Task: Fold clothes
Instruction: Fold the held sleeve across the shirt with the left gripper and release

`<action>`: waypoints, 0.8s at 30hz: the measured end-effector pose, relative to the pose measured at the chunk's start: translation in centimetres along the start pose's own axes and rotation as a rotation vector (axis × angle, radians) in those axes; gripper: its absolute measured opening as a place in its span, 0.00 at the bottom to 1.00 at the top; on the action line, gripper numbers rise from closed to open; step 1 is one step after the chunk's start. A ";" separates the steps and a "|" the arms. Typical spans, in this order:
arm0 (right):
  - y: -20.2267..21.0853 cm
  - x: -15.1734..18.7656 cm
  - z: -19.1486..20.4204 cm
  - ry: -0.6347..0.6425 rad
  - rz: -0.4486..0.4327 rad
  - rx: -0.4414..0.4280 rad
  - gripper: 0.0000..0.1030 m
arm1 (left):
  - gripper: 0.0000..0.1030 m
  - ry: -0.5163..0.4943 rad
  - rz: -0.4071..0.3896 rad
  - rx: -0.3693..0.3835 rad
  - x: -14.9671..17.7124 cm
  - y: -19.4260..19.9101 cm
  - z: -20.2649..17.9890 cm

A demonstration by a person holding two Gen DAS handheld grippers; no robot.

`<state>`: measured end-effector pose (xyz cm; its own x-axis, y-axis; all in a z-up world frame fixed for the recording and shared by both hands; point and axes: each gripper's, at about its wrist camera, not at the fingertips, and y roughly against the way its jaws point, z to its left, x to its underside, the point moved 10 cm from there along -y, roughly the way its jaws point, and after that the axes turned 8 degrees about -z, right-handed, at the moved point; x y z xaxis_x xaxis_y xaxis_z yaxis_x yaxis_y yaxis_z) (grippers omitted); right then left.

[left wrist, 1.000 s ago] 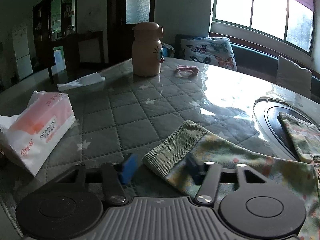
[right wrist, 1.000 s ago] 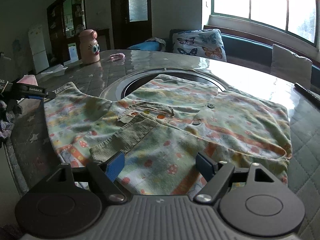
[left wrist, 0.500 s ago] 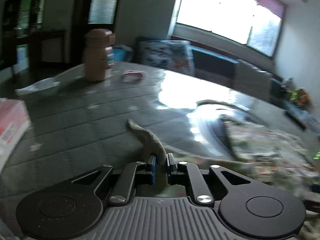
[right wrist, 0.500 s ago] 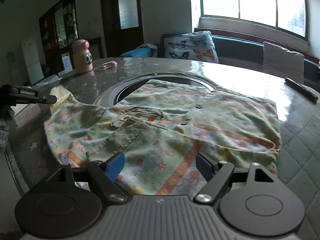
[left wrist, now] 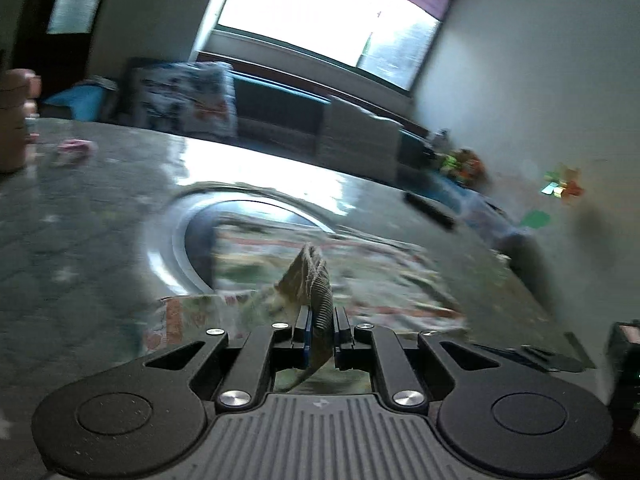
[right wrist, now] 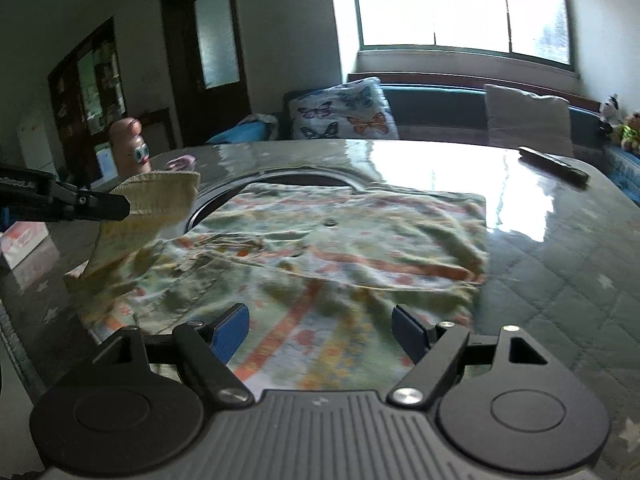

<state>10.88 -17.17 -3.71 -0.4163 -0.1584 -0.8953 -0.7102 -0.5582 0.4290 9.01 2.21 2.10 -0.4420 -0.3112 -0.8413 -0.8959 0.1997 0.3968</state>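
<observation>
Daylight from a wide window [right wrist: 460, 4] is reflected on the glossy quilted table [right wrist: 560, 264], where a printed shirt [right wrist: 340, 256] is spread partly over a round inset in the tabletop. The left gripper [left wrist: 320, 322] is seen pressed together on the ribbed cuff [left wrist: 316, 280] of the shirt's sleeve, the fabric standing up between its blue pads [left wrist: 306, 328]. From the right wrist view the same gripper [right wrist: 120, 206] is shown at the left edge, with the cuff [right wrist: 160, 196] raised clear of the table and the sleeve hanging in a slope down to the rest of the garment. The right gripper [right wrist: 320, 330] is held with its fingers spread wide over the near hem of the shirt; whether the pads [right wrist: 230, 330] touch the cloth cannot be told, since the picture is blurred there. Beyond the shirt, a dark remote [right wrist: 554, 164] lies near the far right edge of the table, and a pink bottle with cartoon eyes [right wrist: 132, 146] stands at the far left beside a small pink object [right wrist: 182, 163]. A tissue box [right wrist: 22, 240] is seen below the left gripper. A butterfly cushion [right wrist: 344, 110] rests on the bench behind the table.
</observation>
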 end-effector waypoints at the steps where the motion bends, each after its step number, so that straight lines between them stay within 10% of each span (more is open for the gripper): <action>1: 0.2 0.1 -0.5 -0.010 -0.003 0.007 0.78 | 0.10 -0.001 0.004 0.020 0.0 -0.3 -1.0; 13: 2.1 0.6 -4.7 -0.089 -0.045 0.051 0.78 | 0.10 -0.090 0.052 0.198 0.2 -4.0 -11.2; 24: 2.6 1.3 -6.4 -0.119 -0.044 0.074 0.78 | 0.21 -0.152 0.167 0.216 4.4 -6.0 -12.8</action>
<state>12.16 -24.06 -4.57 -0.4450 -0.0345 -0.8949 -0.7676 -0.5000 0.4010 11.85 -12.23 0.67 -0.5556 -0.1180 -0.8230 -0.7741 0.4345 0.4603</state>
